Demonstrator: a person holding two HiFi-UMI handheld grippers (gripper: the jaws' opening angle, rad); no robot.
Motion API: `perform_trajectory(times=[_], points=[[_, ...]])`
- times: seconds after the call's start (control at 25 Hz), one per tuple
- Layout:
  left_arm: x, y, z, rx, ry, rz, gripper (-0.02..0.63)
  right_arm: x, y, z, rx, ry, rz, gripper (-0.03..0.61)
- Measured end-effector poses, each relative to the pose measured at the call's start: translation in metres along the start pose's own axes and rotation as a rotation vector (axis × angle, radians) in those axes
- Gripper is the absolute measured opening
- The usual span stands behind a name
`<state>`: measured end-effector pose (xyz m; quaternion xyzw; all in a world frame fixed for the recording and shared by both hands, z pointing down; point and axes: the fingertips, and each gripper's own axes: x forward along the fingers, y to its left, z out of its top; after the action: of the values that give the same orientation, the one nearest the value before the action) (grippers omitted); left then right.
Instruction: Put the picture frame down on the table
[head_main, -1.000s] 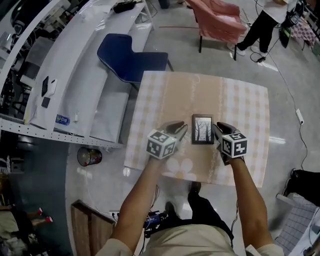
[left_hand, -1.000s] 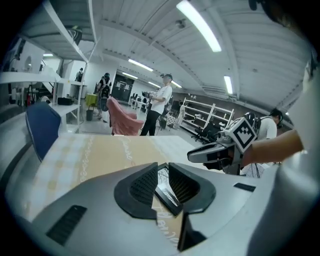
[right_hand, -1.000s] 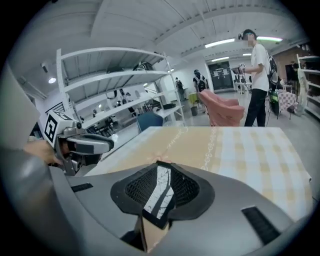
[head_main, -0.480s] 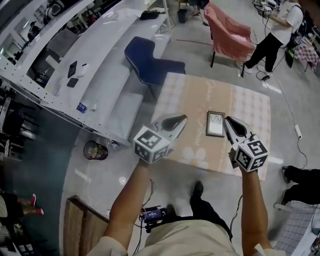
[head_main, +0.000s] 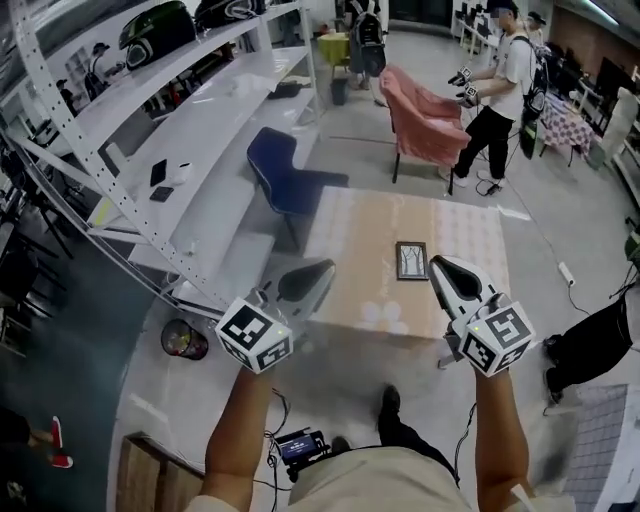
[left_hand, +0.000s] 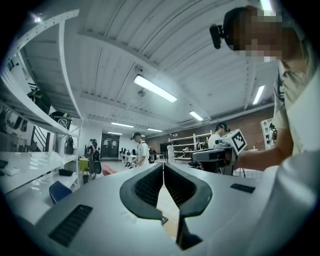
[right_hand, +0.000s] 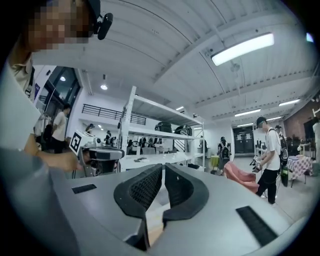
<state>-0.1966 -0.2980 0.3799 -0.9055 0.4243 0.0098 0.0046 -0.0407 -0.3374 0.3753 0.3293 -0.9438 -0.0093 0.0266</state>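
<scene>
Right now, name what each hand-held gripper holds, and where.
Nothing: left hand-held gripper and right hand-held gripper are shut, empty; dark rectangular picture frame lies on checked table.

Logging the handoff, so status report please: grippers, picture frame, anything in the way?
Left gripper and right gripper shut, empty; left just closed. Picture frame flat on table, clear of both. Nothing blocking it.

The person wears a pale short-sleeved shirt (left_hand: 296, 117), khaki trousers (head_main: 392, 482) and dark shoes (head_main: 390, 402); the grey left gripper (head_main: 327, 267) and right gripper (head_main: 436, 262) each bear black ribbed fingers (left_hand: 149, 187) and a white cube (head_main: 253, 335) with black square markers.
</scene>
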Motion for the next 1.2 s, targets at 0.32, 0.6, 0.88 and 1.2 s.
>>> perform_trajectory(times=[0.32,0.6,0.88,1.2], points=[[-0.062,-0.066,0.049,0.055,-0.091,-0.082,0.020,-0.077,0.063,0.046,-0.038,-0.040,-0.040,0.034],[-0.085,-0.116,0.063,0.056,-0.101,-0.129,0.019,-0.134,0.088,0.058,-0.038,-0.034,-0.066,0.032],[-0.112,-0.169,0.082,0.115,-0.088,-0.118,0.018,-0.185,0.113,0.068,-0.028,-0.055,-0.022,0.031],[-0.125,-0.240,0.081,0.118,-0.073,-0.079,0.019,-0.252,0.134,0.057,-0.035,-0.042,0.036,0.028]])
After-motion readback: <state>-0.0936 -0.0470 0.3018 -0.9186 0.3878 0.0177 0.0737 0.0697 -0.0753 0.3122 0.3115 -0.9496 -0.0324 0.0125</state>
